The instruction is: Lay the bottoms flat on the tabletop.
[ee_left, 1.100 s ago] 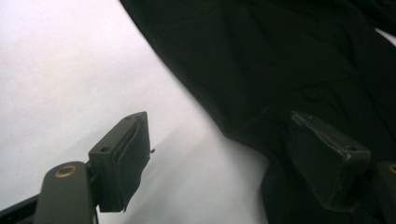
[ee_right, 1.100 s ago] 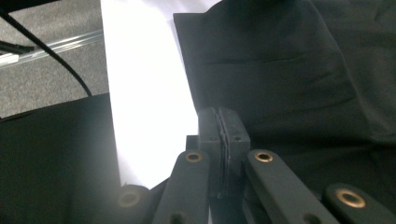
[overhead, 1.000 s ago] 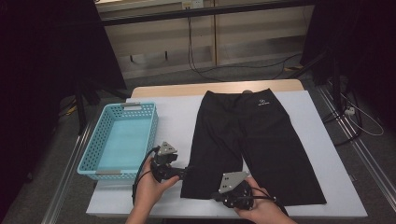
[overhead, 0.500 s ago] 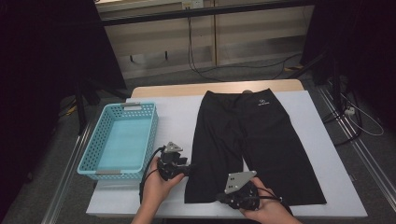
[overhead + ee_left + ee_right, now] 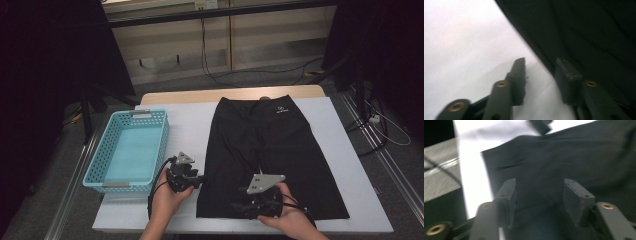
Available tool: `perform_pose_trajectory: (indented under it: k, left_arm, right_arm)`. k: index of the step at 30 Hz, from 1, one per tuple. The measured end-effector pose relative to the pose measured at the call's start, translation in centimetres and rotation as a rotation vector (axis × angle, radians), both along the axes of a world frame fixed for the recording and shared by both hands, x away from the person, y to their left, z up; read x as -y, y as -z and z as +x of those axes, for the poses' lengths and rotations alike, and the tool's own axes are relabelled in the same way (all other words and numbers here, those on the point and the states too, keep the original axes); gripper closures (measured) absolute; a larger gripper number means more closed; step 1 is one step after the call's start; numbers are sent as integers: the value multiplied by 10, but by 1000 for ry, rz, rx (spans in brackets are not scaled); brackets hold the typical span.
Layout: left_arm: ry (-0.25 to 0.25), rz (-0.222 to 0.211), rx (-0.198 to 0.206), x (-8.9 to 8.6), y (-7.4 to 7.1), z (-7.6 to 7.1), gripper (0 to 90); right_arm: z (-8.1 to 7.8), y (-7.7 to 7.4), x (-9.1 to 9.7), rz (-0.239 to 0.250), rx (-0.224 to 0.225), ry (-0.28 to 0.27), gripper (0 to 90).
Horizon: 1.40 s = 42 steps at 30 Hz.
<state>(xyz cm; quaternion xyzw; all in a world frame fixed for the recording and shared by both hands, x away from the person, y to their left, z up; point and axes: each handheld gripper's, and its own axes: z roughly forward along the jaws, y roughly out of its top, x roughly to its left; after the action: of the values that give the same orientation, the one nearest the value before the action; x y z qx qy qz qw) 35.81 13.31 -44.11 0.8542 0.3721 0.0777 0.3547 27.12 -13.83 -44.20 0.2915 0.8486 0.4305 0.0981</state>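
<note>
Shorts (image 5: 270, 155), black, lie flat on the white table (image 5: 190, 125) in the high view, waistband at the far edge and both leg hems toward me. A light blue basket (image 5: 131, 150) sits on the table's left end, well apart from the cloth. My left gripper (image 5: 200, 178) rests just beside the left leg's outer edge near the hem. My right gripper (image 5: 237, 206) lies over the hem of that same leg, pointing toward the left one.

Left gripper view: my left gripper (image 5: 541, 75) has its jaws parted, having just opened a little; one jaw stands over the bare table (image 5: 461, 50), the other over the shorts (image 5: 586, 37), the cloth's edge running between them, unpinched.

Right gripper view: my right gripper (image 5: 539, 195) has just opened, jaws spread above the shorts (image 5: 564, 160), nothing clamped. The corner of the hem lies ahead on the table (image 5: 474, 170).
</note>
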Motion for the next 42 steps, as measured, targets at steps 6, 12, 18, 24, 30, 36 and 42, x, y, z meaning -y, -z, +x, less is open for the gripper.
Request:
perform_pose_trajectory:
  k: [6,12,18,24,30,36,42]
  left_arm:
    - [17,-7,23,1,0,4,281]
    - [34,-29,22,4,0,4,214]
    - [35,-40,27,4,0,3,184]
    - [39,-53,23,3,-2,2,155]
    - [53,-87,18,3,-2,1,106]
    - [55,-89,15,1,-2,0,94]
    - [65,-82,3,2,-1,-2,93]
  right_arm:
    - [17,-6,27,29,30,155,318]
    - [32,-7,46,23,36,257,229]
    - [39,-6,51,12,39,300,187]
    - [41,-6,49,13,38,302,172]
    - [40,-6,51,16,43,308,170]
    - [42,-4,51,10,38,316,170]
    - [43,-5,48,14,43,307,170]
